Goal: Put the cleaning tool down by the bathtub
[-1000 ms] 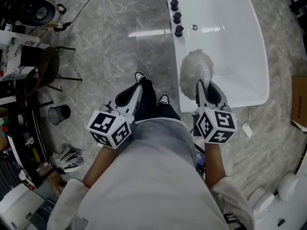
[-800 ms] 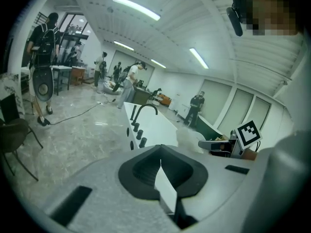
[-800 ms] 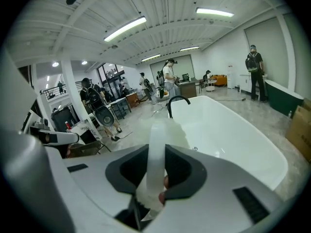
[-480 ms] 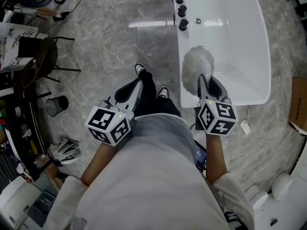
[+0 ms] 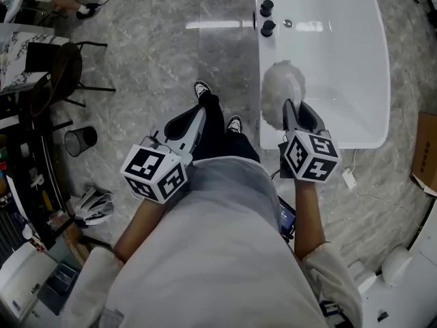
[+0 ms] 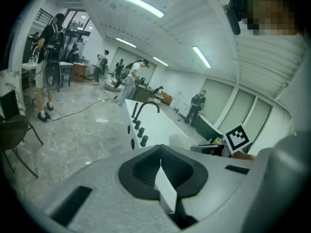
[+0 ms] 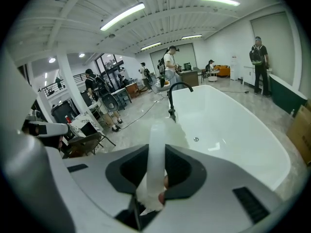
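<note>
Tub edge first: the bathtub [image 5: 355, 80] lies ahead and to our right, its near rim running across just in front of the right gripper [image 5: 295, 115]. Its left wall carries a row of dark knobs [image 5: 266, 9]. Left of that wall the grey stone floor [image 5: 157, 53] is open, bounded on the far left by a chair [image 5: 63, 74] and a small mesh bin [image 5: 80, 141]. Our shoes [image 5: 217, 115] stand near the tub's near left corner. A cardboard box [image 5: 426, 149] sits right of the tub.

The cleaning tool [image 5: 281, 91] is up in the air – its fluffy white head hangs over the tub's near left rim, touching nothing we can see.

The right gripper view shows what the head view hides: the jaws are clamped on the tool's pale handle, which stands straight up between them. It also shows the curved black faucet [image 7: 178, 95], cut off overhead.

The left gripper [image 5: 186, 127] hangs over our legs – its own view shows the jaws pressed together on nothing.
</note>
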Action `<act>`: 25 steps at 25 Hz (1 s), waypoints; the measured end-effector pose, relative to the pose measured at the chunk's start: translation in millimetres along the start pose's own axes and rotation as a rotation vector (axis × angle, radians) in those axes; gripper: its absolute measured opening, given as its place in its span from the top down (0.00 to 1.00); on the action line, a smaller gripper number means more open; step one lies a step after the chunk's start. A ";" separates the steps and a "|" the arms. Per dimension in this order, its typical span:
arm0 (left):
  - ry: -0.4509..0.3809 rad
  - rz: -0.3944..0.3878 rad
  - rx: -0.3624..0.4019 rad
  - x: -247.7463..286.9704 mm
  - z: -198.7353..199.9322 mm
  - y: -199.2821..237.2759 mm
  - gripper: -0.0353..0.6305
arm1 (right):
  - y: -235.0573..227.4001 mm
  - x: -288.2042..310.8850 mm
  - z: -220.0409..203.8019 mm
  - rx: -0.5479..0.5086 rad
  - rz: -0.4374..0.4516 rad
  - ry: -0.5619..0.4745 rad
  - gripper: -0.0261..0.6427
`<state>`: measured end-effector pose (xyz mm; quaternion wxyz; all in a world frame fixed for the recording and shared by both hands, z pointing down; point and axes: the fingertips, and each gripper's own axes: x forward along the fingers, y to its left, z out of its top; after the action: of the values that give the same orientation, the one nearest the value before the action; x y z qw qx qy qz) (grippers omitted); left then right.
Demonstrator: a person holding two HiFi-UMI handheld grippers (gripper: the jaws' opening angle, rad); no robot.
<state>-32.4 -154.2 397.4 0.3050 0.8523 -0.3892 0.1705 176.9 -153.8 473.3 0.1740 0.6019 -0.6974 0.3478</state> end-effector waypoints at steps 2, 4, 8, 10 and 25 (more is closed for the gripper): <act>0.000 0.004 -0.001 0.4 0.4 2.0 0.93 | -2.0 6.3 -5.0 0.008 0.000 0.015 0.84; -0.002 0.008 -0.006 0.5 1.5 3.4 0.93 | -4.3 11.5 -9.7 0.015 0.000 0.030 0.84; -0.005 0.018 -0.012 -0.9 1.5 7.9 0.93 | -7.4 21.0 -19.3 0.022 -0.003 0.057 0.84; -0.003 0.022 -0.012 -2.6 1.6 9.9 0.93 | -7.0 24.4 -22.9 0.022 -0.004 0.068 0.84; -0.003 0.023 -0.010 -6.3 1.1 11.5 0.93 | -18.9 42.6 -59.1 0.014 -0.038 0.155 0.84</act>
<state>-45.2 -157.3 397.7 0.3068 0.8465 -0.4001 0.1708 175.5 -144.0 547.9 0.2296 0.5876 -0.6679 0.3949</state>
